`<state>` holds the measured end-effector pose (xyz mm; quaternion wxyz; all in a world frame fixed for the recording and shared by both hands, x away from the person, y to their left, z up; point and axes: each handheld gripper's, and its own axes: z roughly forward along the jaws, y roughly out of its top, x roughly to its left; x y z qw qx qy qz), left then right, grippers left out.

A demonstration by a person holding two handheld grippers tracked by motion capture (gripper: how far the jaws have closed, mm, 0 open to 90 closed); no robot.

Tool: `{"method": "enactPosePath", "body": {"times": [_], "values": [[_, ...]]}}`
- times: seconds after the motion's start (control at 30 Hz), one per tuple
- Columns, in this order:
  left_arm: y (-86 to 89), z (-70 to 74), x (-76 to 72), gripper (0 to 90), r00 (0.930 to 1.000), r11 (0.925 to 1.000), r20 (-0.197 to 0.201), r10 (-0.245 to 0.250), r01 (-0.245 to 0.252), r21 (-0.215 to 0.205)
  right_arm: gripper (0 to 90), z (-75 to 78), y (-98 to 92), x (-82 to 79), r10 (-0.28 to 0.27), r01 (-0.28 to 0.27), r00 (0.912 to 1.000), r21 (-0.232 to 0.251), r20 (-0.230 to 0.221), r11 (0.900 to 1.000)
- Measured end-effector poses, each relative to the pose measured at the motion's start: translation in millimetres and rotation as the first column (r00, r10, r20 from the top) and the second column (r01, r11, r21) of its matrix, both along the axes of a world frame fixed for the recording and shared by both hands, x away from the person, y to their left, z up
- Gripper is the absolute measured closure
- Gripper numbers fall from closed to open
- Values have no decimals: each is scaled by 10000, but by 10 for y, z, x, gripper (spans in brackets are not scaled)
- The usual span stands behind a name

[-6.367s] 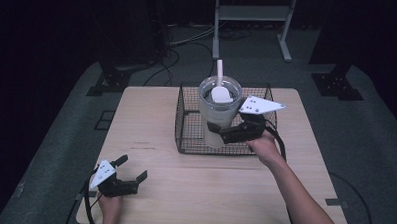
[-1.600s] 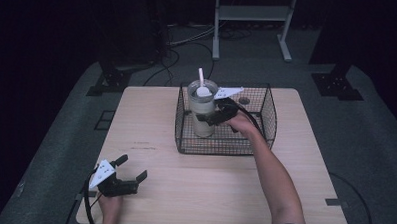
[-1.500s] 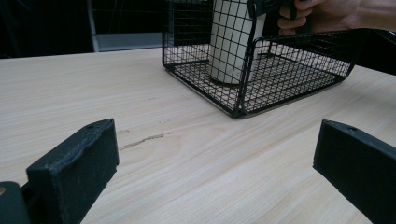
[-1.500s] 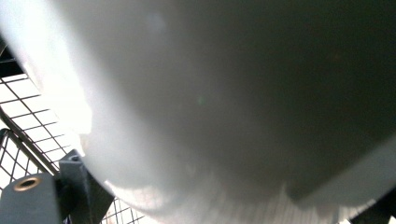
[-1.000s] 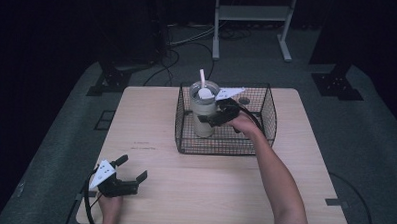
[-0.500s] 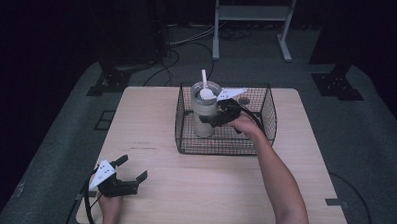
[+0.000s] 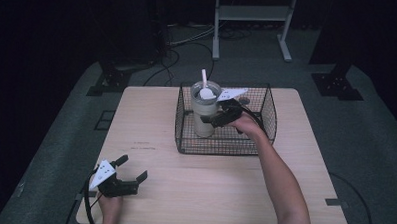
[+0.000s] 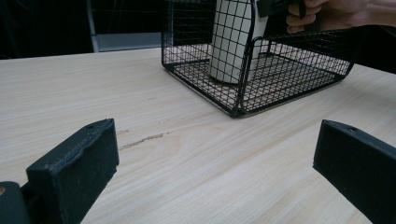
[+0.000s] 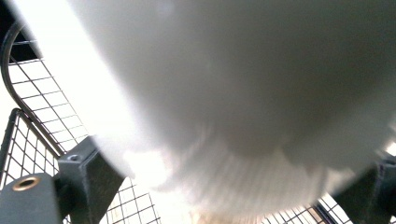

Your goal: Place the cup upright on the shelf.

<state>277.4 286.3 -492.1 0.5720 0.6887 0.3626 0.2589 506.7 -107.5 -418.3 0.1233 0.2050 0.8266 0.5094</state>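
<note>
A tall white cup (image 7: pixel 205 114) with a white spoon (image 7: pixel 204 84) standing in it sits inside the black wire basket (image 7: pixel 267 119) at the table's far middle. In the left gripper view the cup (image 8: pixel 231 42) rests on the basket (image 8: pixel 243 88) floor. My right gripper (image 7: pixel 217 120) reaches over the basket's rim and is shut on the cup's side. The cup (image 9: pixel 243 84) is pressed between both jaws in the right gripper view. Near the front left corner, my left gripper (image 7: pixel 134 167) lies low over the table, open, holding nothing (image 8: pixel 217 135).
The wooden table (image 7: pixel 151 120) has bare surface between the basket and my left gripper. A metal stand (image 7: pixel 252 14) and cables (image 7: pixel 184 41) lie on the floor beyond the far edge. Dark floor surrounds the table.
Since 6.4 s ago the cup has come down from above the basket and moved left inside it. Over the last second almost nothing shifts; the spoon leans slightly differently. The left gripper has stayed still.
</note>
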Motion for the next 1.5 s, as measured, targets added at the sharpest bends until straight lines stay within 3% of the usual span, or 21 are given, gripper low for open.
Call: {"method": "enactPosePath", "body": {"times": [0.4, 0.97, 1.13, 1.5], "values": [[-6, 0, 0, 0, 10000, 10000, 2, 8, -8, 27, 88, 88, -115, -62, -84, 87, 9998, -169, 179, 9998], [-12, -1, -6, 0, 10000, 9999, 8, 15, -16, 113, 89, 244, -367, -218, -873, 874, 9962, -148, 32, 9961], [-12, -1, -7, 0, 10000, 9999, 4, 16, -16, 118, 92, 327, -443, -302, -1135, 1136, 9934, -92, 163, 9935], [-18, -3, -6, 0, 10000, 9998, 19, 32, -32, 193, 92, 419, -628, -505, -1338, 1338, 9910, 22, -77, 9910]]}}
